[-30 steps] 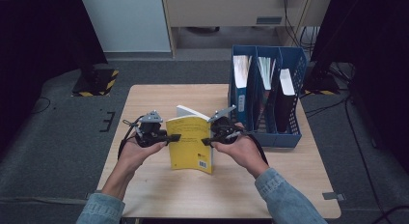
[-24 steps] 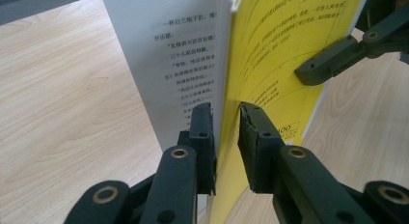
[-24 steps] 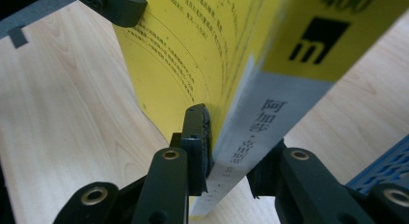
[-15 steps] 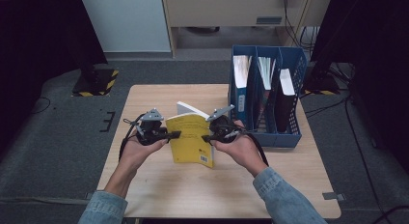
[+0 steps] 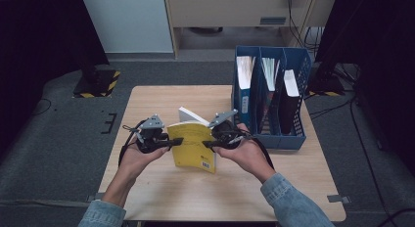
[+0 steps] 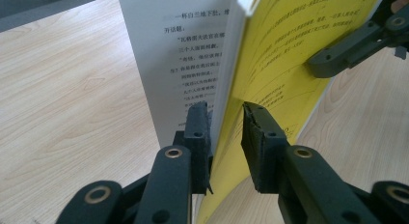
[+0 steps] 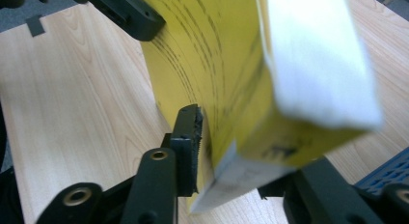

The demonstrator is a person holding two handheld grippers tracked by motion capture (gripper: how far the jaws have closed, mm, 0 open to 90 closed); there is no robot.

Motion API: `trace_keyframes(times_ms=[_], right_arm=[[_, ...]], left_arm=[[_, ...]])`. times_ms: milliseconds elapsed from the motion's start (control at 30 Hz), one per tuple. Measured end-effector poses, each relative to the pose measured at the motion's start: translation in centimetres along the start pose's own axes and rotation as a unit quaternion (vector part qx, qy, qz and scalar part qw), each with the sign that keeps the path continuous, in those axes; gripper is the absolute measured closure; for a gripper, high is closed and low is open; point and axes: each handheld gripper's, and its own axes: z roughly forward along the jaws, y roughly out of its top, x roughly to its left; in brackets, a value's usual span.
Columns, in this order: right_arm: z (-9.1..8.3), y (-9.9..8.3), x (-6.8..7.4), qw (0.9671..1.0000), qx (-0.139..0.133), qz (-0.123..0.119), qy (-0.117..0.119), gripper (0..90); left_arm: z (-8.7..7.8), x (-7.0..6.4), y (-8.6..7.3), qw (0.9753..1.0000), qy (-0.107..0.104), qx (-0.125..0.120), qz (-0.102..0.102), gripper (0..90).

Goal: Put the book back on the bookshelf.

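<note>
- Book [image 5: 193,146], yellow-covered, stands held above the middle of the wooden table [image 5: 161,102], spine side toward the person's right, with one printed page [image 6: 178,64] fanned away from the block at the far side.
- Change over the last second is small: in the high view the book has drifted slightly toward the person and tipped a little, while both hands have kept their places at its two edges.
- Left gripper [image 6: 225,119] straddles the book's left edge; its jaws stand a little apart, one against the loose white page, the other just off the yellow cover, so the hold looks light rather than clamped.
- Right gripper [image 7: 241,151] takes the spine end: its left jaw presses the cover and the other sits behind the page block, so it appears closed on the book, though blur hides the exact contact.
- Blue file rack [image 5: 271,97] stands just right of the book at the table's right side, its three slots already holding upright books and papers.
- Judgement: the steady two-sided hold with only a slight shift suggests the book is being squared up and closed before going toward the rack; the loose page could crease if the left jaws close on it.
</note>
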Motion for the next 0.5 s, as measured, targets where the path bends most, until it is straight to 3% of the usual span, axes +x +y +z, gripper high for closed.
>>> trace_keyframes(times_ms=[500], right_arm=[[-1.4,2.4,0.9,0.9996,-0.010,-0.027,0.006,65.2]], left_arm=[[-0.3,-0.2,-0.5,1.0000,0.002,-0.008,0.000,69.2]])
